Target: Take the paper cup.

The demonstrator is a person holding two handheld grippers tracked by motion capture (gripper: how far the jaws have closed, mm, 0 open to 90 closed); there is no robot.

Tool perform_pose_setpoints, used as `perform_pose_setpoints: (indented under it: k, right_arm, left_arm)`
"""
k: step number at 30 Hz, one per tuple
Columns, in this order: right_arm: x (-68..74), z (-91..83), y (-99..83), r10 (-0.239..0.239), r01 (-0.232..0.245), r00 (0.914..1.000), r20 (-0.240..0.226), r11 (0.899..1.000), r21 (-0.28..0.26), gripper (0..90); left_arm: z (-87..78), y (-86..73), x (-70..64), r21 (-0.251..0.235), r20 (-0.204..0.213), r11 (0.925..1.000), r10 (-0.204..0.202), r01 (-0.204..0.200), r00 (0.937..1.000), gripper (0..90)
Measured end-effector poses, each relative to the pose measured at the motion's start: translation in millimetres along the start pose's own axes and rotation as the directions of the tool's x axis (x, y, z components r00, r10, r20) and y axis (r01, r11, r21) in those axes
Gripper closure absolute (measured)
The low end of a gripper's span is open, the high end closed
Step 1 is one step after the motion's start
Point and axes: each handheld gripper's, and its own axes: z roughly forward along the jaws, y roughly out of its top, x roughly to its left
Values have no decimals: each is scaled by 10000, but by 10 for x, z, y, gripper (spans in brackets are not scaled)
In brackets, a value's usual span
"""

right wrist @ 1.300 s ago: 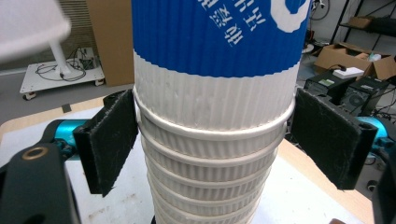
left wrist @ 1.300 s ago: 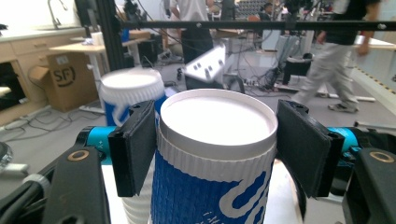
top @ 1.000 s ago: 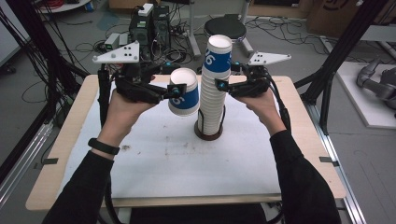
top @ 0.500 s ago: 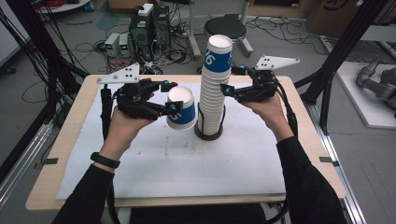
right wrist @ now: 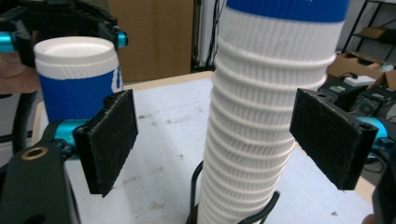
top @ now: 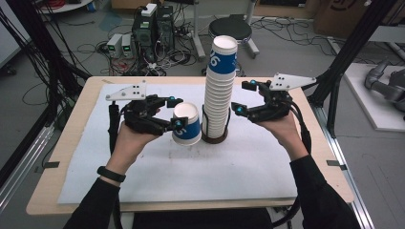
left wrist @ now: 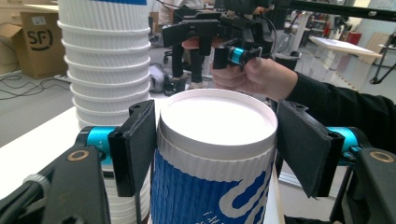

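At the bottom of the high view the person's dark sleeves are coming in, cut off by the frame edge. Above them, left of centre, the left tongs (top: 175,113) are pinching a single blue-and-white paper cup (top: 186,124). In the left gripper view the same cup (left wrist: 215,154) is sitting between the two black pads, the left one touching its ribbed white band; whether the right pad is touching is hard to make out. The cup's lower part is running off the bottom of that view, so I cannot tell if it is resting on the desk (top: 86,112) or hanging just above the white sheet (top: 157,167) covering it.

Just beside the cup, at the frame's centre, a tall stack of nested cups (top: 219,90) is standing in a dark wire holder (top: 214,138). The holder's base is largely hidden by the stack.

Right of centre, the right tongs (top: 242,98) are spread wide, sitting near the stack. In the right gripper view the stack (right wrist: 266,116) is rising between the two pads with a gap on each side, its top cut off.

Farther off, at the top of the high view, cables, grey boxes and a round black stool (top: 230,29) are lying blurred on the floor.
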Motion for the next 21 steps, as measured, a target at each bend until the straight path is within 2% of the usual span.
perform_pose_setpoints:
  k: [4, 10, 21]
  right_arm:
    - [84, -37, -82, 6, -11, 9996, -269, 9999, -158, 155]
    - [202, -70, -237, 67, -77, 9993, -369, 9996, -256, 155]
    - [299, -67, -520, 220, -215, 9986, -483, 9997, 110, 156]
  left_arm:
    - [34, -68, -3, -92, 111, 10000, -37, 38, 9999, 307]
    - [52, -163, -13, 10, 115, 9999, -109, 109, 9999, 307]
    - [10, -286, 17, -3, 21, 9997, -232, 232, 9997, 307]
